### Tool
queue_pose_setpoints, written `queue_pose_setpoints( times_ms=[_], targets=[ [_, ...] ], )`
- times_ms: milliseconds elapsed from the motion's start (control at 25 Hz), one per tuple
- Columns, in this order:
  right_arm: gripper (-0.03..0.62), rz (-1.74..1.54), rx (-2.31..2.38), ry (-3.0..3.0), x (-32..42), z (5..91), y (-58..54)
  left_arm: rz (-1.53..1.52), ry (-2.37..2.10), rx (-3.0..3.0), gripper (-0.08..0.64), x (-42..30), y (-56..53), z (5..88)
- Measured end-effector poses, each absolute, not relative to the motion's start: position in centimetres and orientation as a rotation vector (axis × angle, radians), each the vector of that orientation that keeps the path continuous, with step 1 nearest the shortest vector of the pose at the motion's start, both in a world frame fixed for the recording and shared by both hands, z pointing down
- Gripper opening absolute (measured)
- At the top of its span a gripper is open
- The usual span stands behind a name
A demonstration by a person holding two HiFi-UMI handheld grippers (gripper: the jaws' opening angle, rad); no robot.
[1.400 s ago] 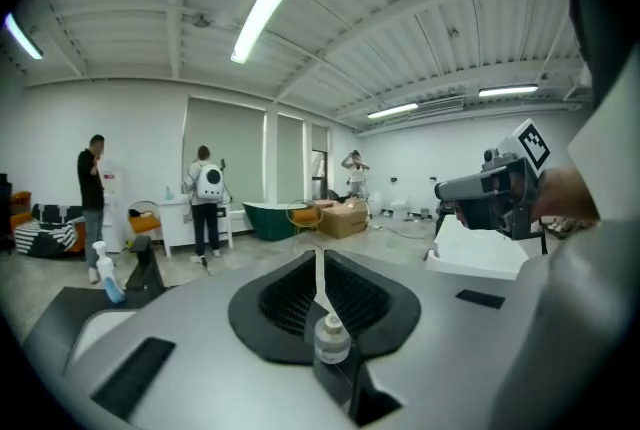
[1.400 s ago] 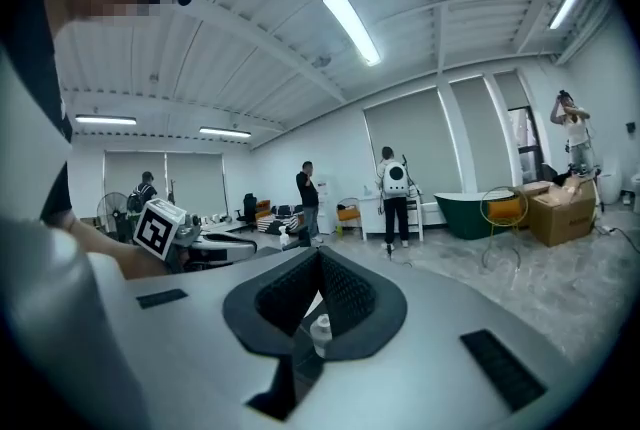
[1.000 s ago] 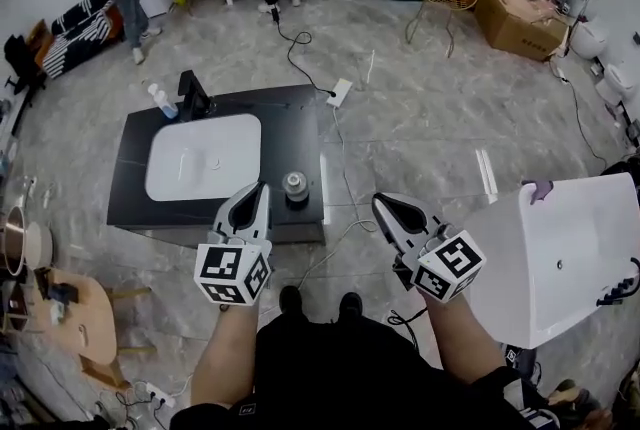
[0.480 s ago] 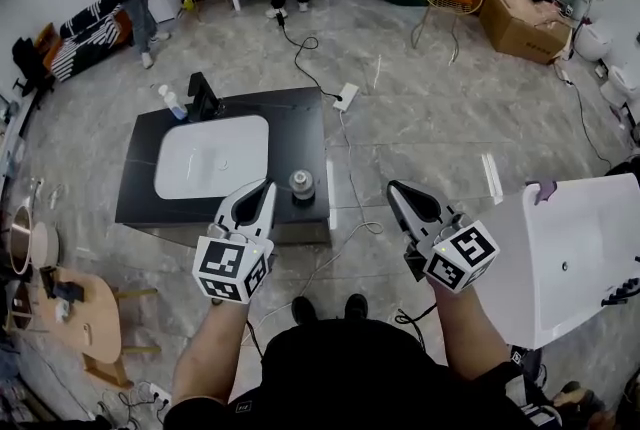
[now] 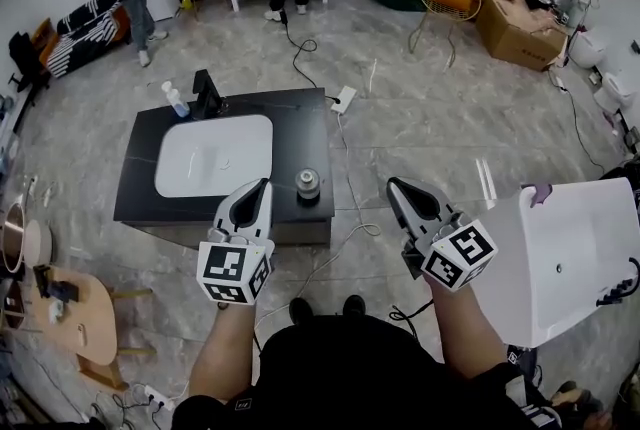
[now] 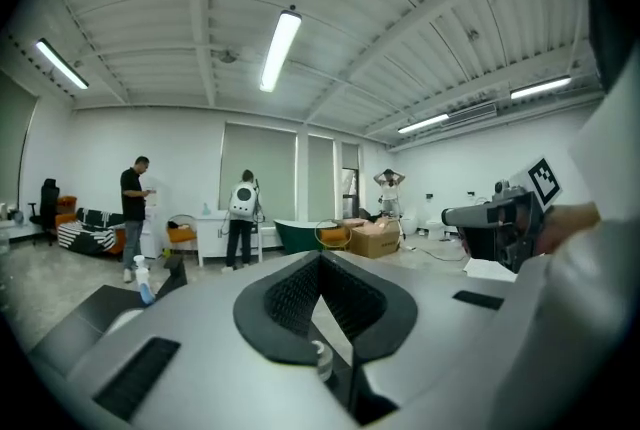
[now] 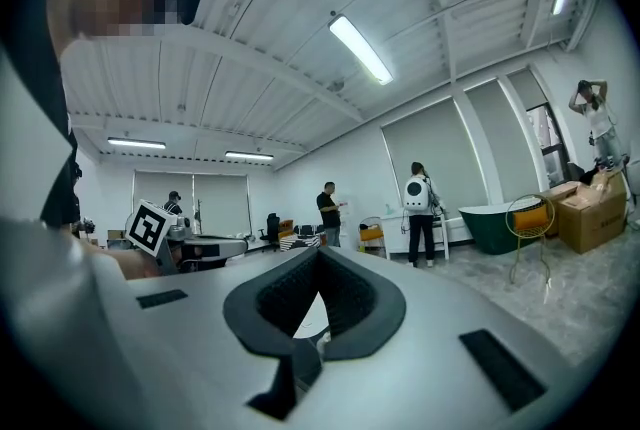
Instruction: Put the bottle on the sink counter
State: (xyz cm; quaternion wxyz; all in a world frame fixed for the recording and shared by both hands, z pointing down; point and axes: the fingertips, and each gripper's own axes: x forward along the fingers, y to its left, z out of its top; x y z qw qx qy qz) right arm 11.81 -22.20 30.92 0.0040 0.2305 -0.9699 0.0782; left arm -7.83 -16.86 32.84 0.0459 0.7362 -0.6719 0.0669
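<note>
The left claw (image 5: 264,185) and right claw (image 5: 394,186), both closed and empty, hover near the black tabletop (image 5: 300,128) with its white basin (image 5: 213,155).

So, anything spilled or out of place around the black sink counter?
Nothing spilled. The clear bottle of blue liquid stands upright at the black sink counter's far left corner. Only a white power strip and black cable lie loose on the floor beside it.
</note>
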Motion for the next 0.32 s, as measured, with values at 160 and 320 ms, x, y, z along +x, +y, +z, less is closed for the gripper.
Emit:
queue_pose_setpoints(
  times_ms=[160,320],
  targets=[
    [0.012,0.240,0.721,-3.030,11.3,30.9,-22.1,0.188,-2.021,2.245,0.006,-8.9,-17.2,33.0],
    [0.012,0.226,0.708,-3.031,10.9,30.8,-22.0,0.190,-1.996,2.239,0.006,-9.4,-17.7,33.4]
  ],
)
